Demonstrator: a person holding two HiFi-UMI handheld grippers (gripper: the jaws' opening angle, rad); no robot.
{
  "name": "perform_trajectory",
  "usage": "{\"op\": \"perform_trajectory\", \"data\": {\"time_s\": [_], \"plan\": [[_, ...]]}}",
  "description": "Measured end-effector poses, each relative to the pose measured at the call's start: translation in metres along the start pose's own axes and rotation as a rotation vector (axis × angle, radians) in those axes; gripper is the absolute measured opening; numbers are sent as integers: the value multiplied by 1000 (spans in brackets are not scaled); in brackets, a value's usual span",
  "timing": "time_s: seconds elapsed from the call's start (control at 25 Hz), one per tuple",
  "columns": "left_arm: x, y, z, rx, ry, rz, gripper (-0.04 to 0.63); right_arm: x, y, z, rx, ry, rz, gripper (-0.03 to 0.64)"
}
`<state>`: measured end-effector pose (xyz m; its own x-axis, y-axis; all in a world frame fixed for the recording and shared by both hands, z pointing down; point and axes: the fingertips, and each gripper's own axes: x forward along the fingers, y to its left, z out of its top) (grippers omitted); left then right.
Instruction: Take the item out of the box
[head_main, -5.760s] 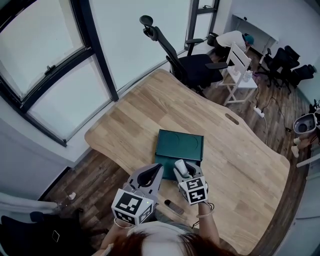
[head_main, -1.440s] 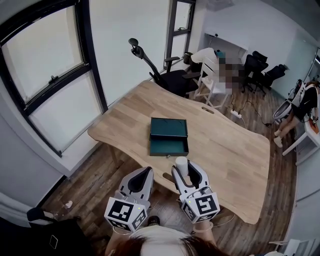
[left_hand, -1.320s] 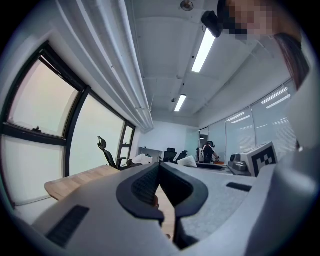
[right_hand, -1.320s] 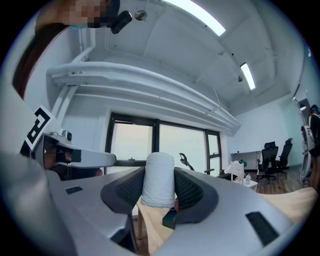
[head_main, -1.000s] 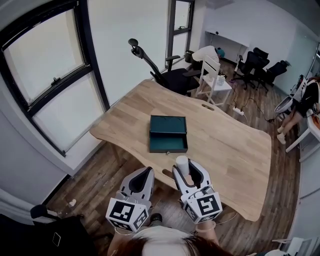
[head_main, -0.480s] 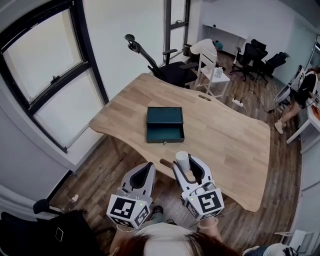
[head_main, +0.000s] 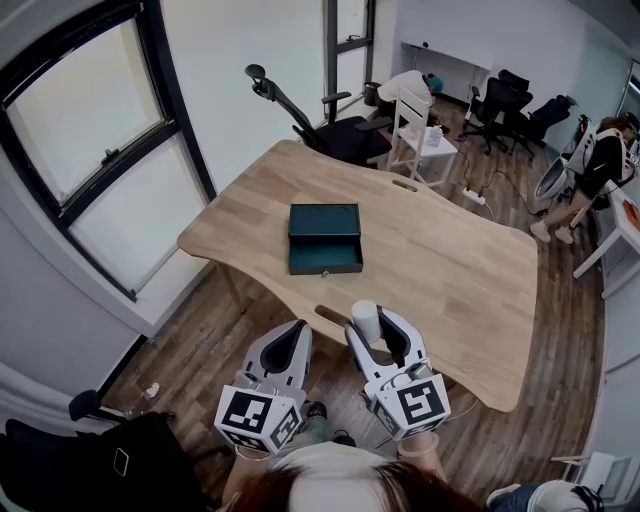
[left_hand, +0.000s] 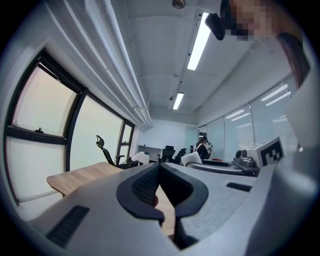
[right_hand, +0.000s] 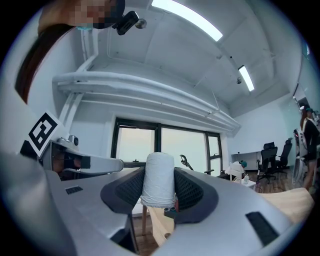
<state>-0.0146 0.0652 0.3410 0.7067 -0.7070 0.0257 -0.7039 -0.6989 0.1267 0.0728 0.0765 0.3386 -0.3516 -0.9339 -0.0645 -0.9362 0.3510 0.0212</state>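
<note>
The white roll (head_main: 365, 318) is out of the box (head_main: 325, 238) now, pinched upright between the fingers of the right gripper (head_main: 372, 328). It's held well off the surface (head_main: 450, 270), which has dropped further away in the last second, so I'd call this basically done. The roll is a plain white cylinder with a slightly rough texture. The left gripper (head_main: 296, 332) has its fingers pressed together on nothing.

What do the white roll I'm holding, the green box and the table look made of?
The white roll looks like wound paper or fabric, matte, with fine texture; can't tell which. The green box is dark, smooth, faint sheen; perhaps coated board or leatherette. The table is light wood with plank grain.
</note>
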Motion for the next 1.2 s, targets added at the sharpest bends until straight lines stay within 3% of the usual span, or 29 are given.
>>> {"op": "perform_trajectory", "data": {"time_s": [0.28,0.44,0.72,1.2], "plan": [[-6,-13,1,1,-2,4,8,-14,2,4,3,-6,4,196],[-8,-20,1,5,-3,3,8,-23,4,-2,19,62,11,196],[-12,-31,-3,9,1,6,8,-34,1,3,5,-4,10,196],[-16,-35,-6,21,12,8,8,-36,3,0,10,-7,20,196]]}}
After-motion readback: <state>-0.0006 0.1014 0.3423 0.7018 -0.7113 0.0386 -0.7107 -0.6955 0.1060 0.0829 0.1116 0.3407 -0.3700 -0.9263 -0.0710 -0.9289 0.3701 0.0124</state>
